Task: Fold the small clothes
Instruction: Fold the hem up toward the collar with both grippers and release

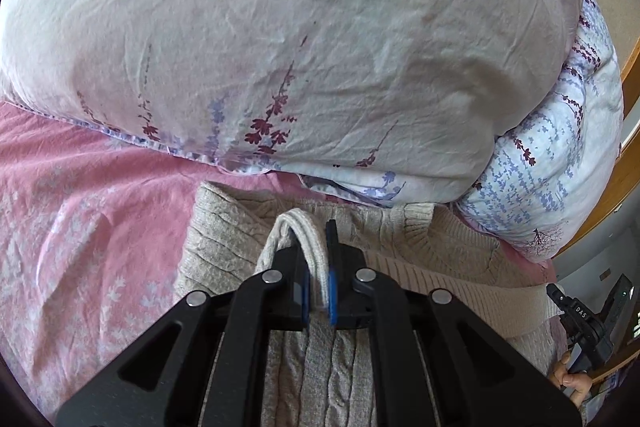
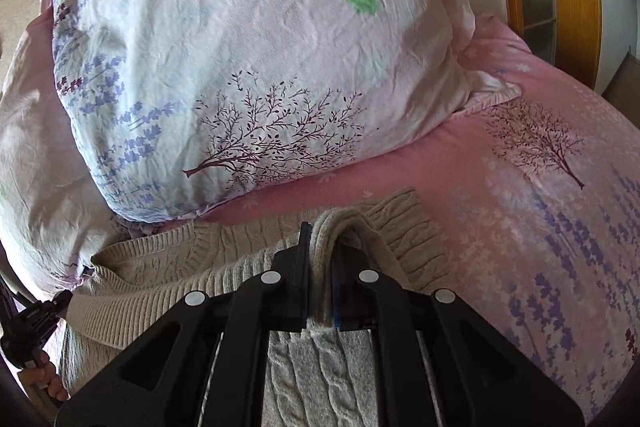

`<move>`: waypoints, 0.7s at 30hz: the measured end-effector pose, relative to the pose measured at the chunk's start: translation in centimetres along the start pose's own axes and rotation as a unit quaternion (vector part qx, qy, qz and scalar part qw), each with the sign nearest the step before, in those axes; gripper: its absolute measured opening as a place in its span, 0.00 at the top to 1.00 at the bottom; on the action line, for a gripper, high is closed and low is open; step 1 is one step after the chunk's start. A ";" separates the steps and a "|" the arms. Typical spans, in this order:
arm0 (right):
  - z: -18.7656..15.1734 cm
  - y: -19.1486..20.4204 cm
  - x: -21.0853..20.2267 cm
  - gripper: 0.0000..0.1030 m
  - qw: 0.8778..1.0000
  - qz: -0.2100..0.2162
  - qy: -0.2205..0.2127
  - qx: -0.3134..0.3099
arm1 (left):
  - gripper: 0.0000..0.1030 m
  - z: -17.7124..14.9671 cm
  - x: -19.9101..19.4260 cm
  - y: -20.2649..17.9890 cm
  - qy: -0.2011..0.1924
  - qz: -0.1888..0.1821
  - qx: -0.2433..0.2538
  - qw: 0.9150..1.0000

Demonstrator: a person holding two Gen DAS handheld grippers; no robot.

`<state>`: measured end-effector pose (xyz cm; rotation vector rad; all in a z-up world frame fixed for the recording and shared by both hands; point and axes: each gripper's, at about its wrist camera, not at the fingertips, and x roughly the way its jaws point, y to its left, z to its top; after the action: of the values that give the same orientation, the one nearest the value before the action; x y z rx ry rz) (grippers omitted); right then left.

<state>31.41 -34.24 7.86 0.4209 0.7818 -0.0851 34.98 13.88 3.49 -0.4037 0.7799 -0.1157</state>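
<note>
Two tools grip one beige cable-knit sweater, which lies on the pink bed sheet just in front of a big floral pillow. On the left, the left tool has its jaws closed almost fully on a doubled ridge of knit, the cloth looping up over the tips. On the right, the right tool is pinched the same way on its own fold of the sweater, with the ribbed cuff or hem band just beyond its tips.

Judging by the ribbed neckline between the two grips, the collar lies toward the pillow, so the sweater's long axis seems to run from far to near, toward the person; the lower body is hidden under the tools.

To do this fold well, both tools should probably travel together at equal height, keeping the gripped edge taut and level so the knit lands flat. Thick cable knit tends to slip and bunch, so a steady squeeze until the edge rests down seems wise, releasing both sides together.
</note>
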 end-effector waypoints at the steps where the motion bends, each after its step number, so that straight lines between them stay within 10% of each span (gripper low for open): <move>1: 0.1 0.0 0.3 0.92 1.000 0.002 0.006 0.005 | 0.94 0.0 0.1 0.0 0.000 0.000 0.002 1.000; 9: 1.1 0.0 1.3 0.55 0.998 0.028 0.030 0.049 | 0.77 0.6 1.1 -0.4 0.014 -0.020 -0.007 1.000; 14: 1.5 -0.1 -1.3 0.51 0.999 0.030 0.006 0.041 | 0.48 0.8 -0.5 -0.4 0.005 -0.043 -0.015 0.999; 21: 0.5 -3.7 -6.4 0.52 1.000 0.005 -0.006 0.021 | 0.47 -1.2 -5.4 1.6 -0.004 -0.042 0.028 0.999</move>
<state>26.36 -38.32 11.35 0.4641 0.7678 -0.0945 30.24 16.32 5.69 -0.3829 0.7497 -0.2137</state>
